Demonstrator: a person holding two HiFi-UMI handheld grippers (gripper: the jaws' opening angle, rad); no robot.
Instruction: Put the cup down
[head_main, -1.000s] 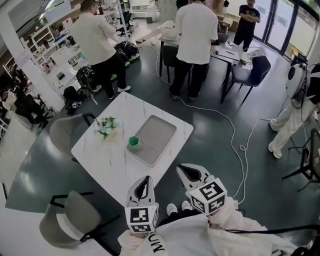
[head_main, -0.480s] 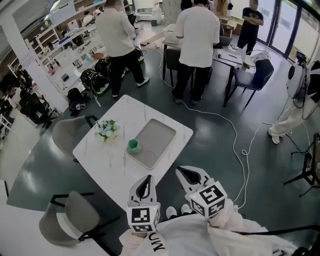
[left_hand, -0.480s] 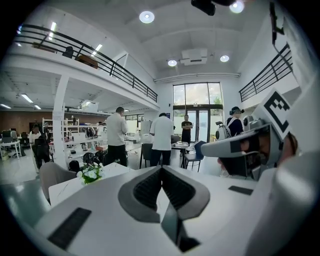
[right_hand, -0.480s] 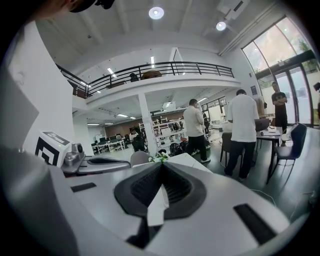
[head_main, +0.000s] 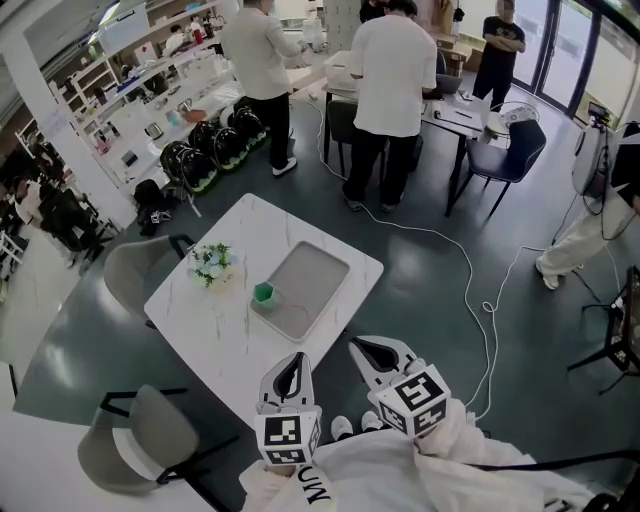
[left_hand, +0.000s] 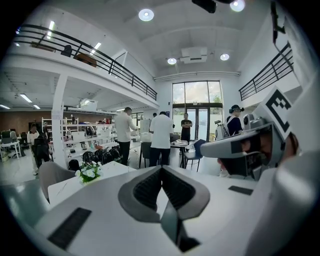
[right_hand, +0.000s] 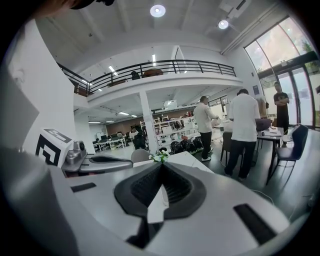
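A small green cup (head_main: 264, 292) stands upright at the left edge of the grey tray (head_main: 312, 278) on the white marble table (head_main: 235, 345). Both grippers hover low near the table's front edge, well short of the cup. My left gripper (head_main: 291, 362) is shut with nothing in it, its dark pads (left_hand: 150, 187) meeting at the tip. My right gripper (head_main: 362, 346) is also shut and empty, with pads (right_hand: 172, 185) closed together. The cup does not show in either gripper view.
A small pot of white flowers (head_main: 211, 262) stands on the table left of the tray. Grey chairs (head_main: 135, 270) (head_main: 140, 435) sit at the table's left side. Several people stand at desks behind, and a white cable (head_main: 470, 270) snakes across the dark floor.
The person at the back left has walked to the right toward the desks. The cup and both grippers stay where they were.
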